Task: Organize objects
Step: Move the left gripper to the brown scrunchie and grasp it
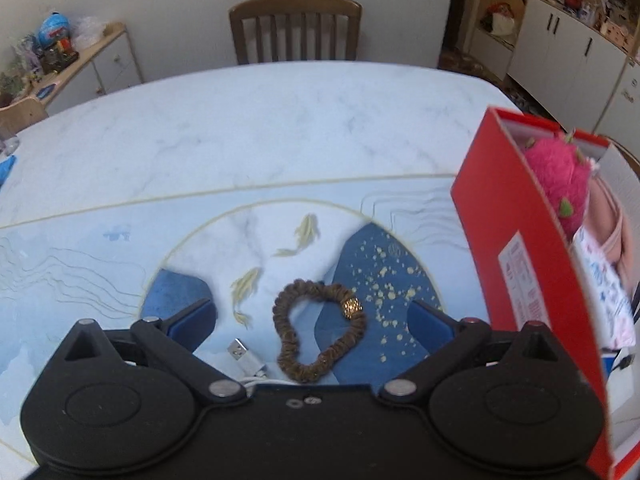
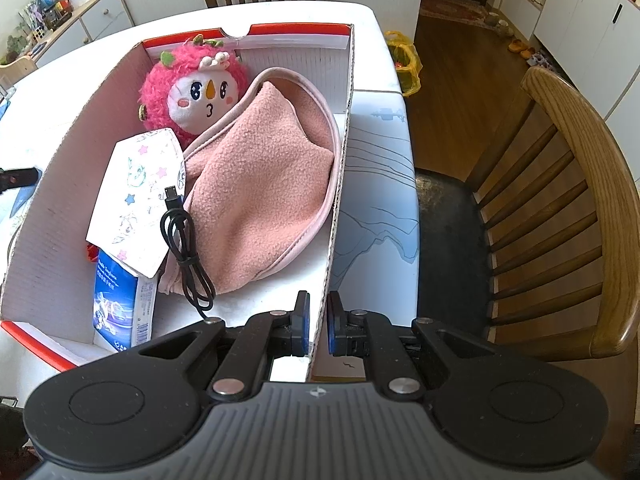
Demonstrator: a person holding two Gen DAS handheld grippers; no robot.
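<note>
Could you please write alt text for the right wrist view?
The right hand-held gripper is shut on the wall of a red box holding a pink plush toy, pink fleece pouch and black cable.

A brown scrunchie (image 1: 318,330) lies flat on the table beside the filled red box (image 1: 516,240).

One scrunchie (image 1: 318,330), one box (image 1: 516,216), two cables (image 2: 184,248).

R tongs (image 2: 318,326) tight on box wall (image 2: 338,200), plush (image 2: 192,88) + blanket (image 2: 260,184) inside.
</note>
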